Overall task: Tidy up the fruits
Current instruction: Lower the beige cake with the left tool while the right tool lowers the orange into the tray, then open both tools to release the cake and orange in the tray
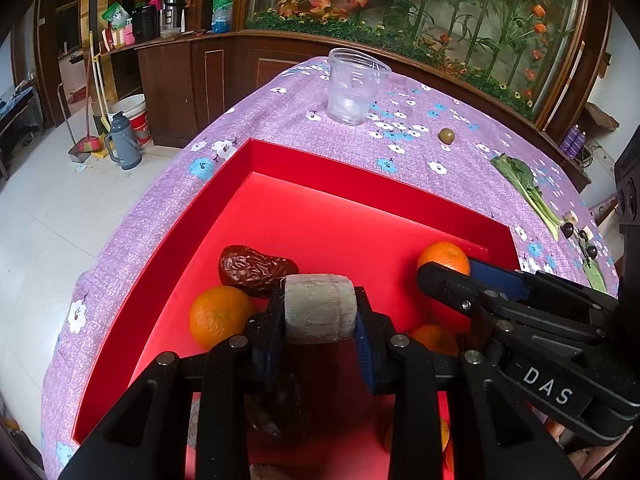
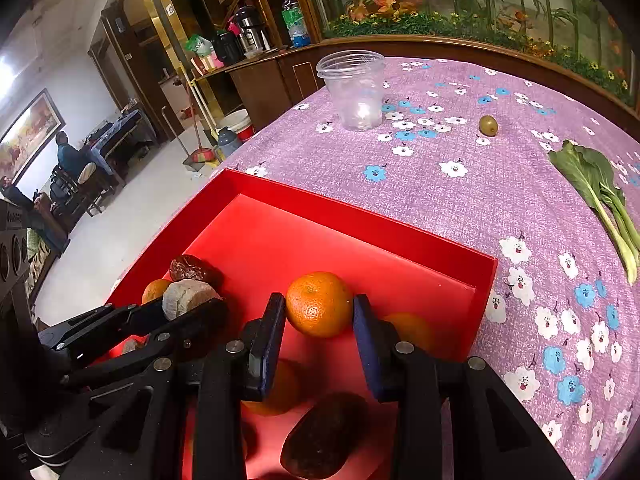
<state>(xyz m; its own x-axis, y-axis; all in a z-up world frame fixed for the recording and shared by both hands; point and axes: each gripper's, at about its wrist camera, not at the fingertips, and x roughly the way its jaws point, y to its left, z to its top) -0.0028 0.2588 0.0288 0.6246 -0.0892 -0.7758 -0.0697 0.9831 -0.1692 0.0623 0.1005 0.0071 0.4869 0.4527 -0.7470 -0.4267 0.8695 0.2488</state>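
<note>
A red tray [image 1: 340, 160] [image 2: 360, 212] lies on the purple flowered cloth and holds several oranges and dark red dates. My left gripper [image 1: 320, 312] is shut on a pale grey cylindrical chunk [image 1: 320, 308], also seen in the right wrist view [image 2: 186, 296], held over the tray next to a date [image 1: 252, 268] and an orange [image 1: 220, 316]. My right gripper [image 2: 318, 320] is open, its pads on either side of an orange [image 2: 318, 304] with a small gap at each side. A small green fruit [image 1: 446, 135] [image 2: 488, 125] lies on the cloth beyond the tray.
A clear plastic cup [image 1: 354, 84] [image 2: 354, 88] stands at the table's far side. A leafy green vegetable [image 1: 528, 192] [image 2: 600, 196] lies at the right. Small dark items [image 1: 580, 236] lie near the right edge. A wooden counter and floor lie to the left.
</note>
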